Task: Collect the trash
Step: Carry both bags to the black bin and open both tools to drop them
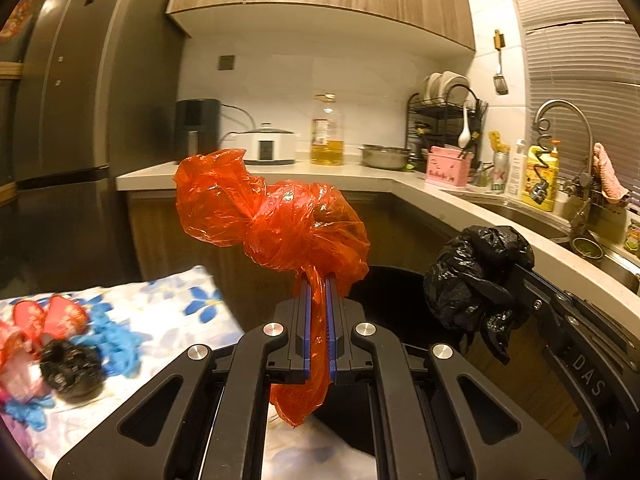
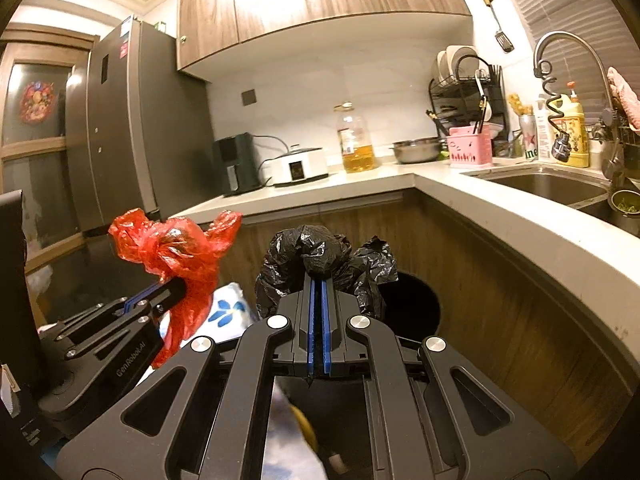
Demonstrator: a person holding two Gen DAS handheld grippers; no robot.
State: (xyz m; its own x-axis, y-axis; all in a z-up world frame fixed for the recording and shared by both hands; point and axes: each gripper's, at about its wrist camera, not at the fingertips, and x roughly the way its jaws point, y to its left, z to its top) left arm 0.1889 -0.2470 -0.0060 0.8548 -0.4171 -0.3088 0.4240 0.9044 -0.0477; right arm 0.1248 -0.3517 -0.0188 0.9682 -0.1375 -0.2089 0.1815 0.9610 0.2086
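Brown cabinet fronts (image 2: 500, 280) and pale worktop (image 2: 460, 204) wrapping the corner, dark round bin mouth (image 2: 412, 308) tucked at their foot, likely the drop point; floral cloth (image 1: 160, 320) on the left, seen fully only from the left wrist, carrying leftover trash: black wad (image 1: 70, 368), blue gloves (image 1: 116, 344), red wrappers (image 1: 60, 316); red plastic bag (image 1: 276, 220) pinched in left gripper (image 1: 318, 280), fingers pressed together on its neck; black bag (image 2: 320, 260) clamped likewise in right gripper (image 2: 319, 284), both carried high, presumably to clear the bin rim; sink basin (image 2: 548, 184) plainer from the right wrist.
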